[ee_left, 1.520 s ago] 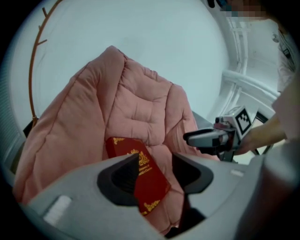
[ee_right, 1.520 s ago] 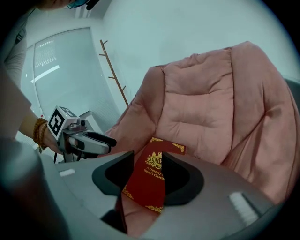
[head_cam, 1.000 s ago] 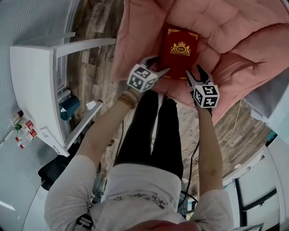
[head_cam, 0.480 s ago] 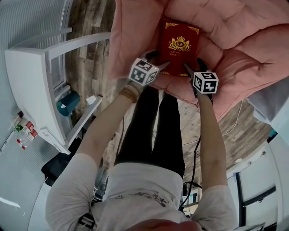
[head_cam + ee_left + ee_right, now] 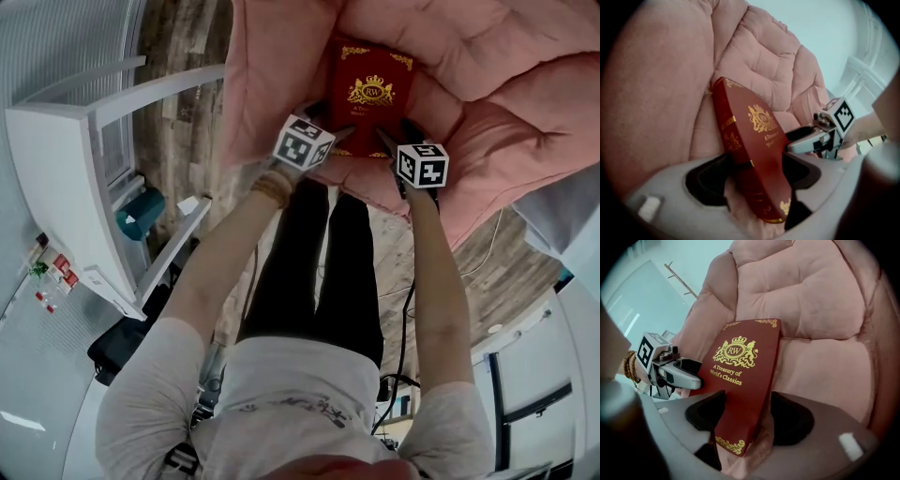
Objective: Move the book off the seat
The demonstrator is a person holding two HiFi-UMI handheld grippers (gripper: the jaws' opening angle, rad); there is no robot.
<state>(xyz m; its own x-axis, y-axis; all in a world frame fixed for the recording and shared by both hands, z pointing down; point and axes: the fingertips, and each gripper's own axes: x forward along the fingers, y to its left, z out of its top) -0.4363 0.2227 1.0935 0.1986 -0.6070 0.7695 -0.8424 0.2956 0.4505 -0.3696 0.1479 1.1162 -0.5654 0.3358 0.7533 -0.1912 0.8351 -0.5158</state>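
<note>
Since a second ago you have brought both grippers down and in toward the near edge of the book (image 5: 372, 86), and the head view now sits closer over the seat (image 5: 281, 66). The left gripper (image 5: 335, 125) has just been opening and its jaws stand wide apart, with the book's near left corner and spine between them. The right gripper (image 5: 397, 137) opened and then eased in a little. Its jaws are also apart, around the near right corner of the cover, with pink fabric showing between the book and one pad. Neither pair is clamped on the book.

The book itself is dark red with a gold crest and gilt corner ornaments. It lies face up in the hollow of the seat, leaning back against the cushion. That surface is soft, pink, quilted padding, puffed into deep folds that rise round the book on three sides and bunch up under its near edge.

Around you, the floor (image 5: 183, 112) is weathered wood planking. A white desk (image 5: 66, 178) stands to your left with a teal container (image 5: 141, 214) beneath it. A dark cable (image 5: 405, 319) trails down beside your right leg.
</note>
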